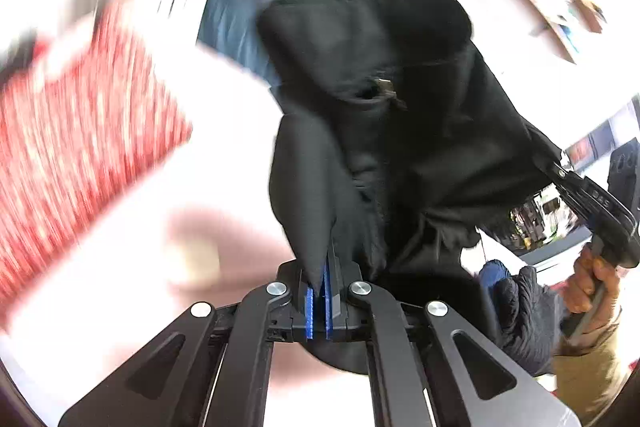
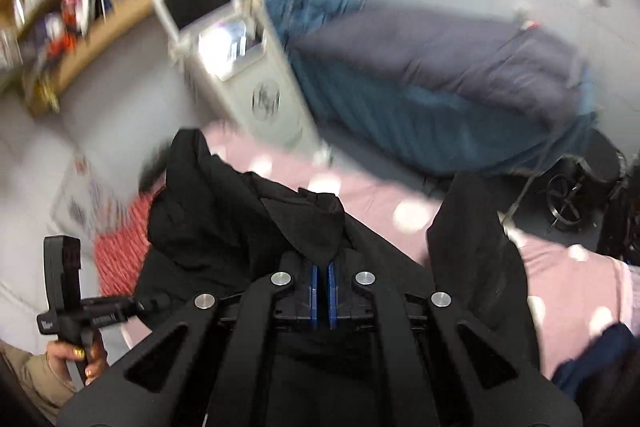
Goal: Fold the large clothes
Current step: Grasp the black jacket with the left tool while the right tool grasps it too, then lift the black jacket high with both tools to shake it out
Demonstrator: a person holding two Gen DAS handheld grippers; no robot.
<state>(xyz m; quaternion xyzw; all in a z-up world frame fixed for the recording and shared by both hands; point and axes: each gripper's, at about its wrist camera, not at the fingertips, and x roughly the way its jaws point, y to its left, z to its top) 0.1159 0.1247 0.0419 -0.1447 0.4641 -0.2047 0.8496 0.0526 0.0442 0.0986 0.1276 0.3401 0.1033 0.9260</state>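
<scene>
Both hands angled their tools downward. The left gripper (image 1: 318,291) pinched a fold of the large black fabric garment (image 1: 400,131) between its blue pads (image 1: 309,311); the right gripper (image 2: 322,287) clamped another edge. The garment hung between them above the pink dotted bedspread (image 2: 568,291).

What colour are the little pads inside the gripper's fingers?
Blue. The pads of the left gripper show best in the left wrist view, pinching the black garment.

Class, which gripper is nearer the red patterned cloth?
Left. In the right wrist view the left gripper shows right beside the red patterned cloth; the right gripper is farther over, with the black garment between them.
</scene>
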